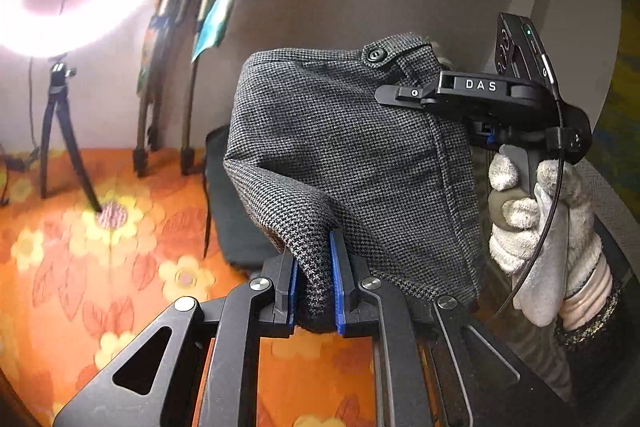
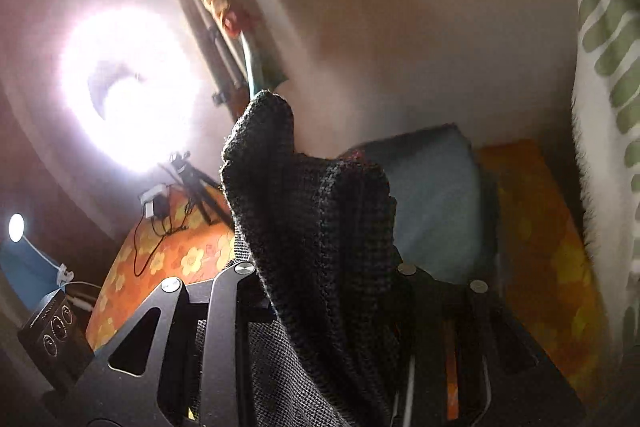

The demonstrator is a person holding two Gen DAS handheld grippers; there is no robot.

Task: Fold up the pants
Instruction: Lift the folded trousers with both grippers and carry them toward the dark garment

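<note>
Grey houndstooth pants (image 1: 352, 155) hang in the air, stretched between both grippers above an orange flowered cloth (image 1: 80, 247). My left gripper (image 1: 314, 291) is shut on a fold of the fabric between its blue pads (image 1: 338, 287). My right gripper (image 1: 404, 93) shows in the left wrist view, held by a gloved hand (image 1: 540, 219), pinching the waistband near a black button (image 1: 375, 55). In the right wrist view the pants (image 2: 320, 227) drape over my right gripper (image 2: 324, 287) and hide its fingertips.
A bright ring light on a tripod (image 1: 60, 115) stands at the left on the flowered cloth. Other tripod legs (image 1: 160, 115) lean on the wall. A dark cushion (image 1: 232, 211) lies behind the pants. A blue-grey cushion (image 2: 432, 203) and a green-patterned curtain (image 2: 608, 75) are at the right.
</note>
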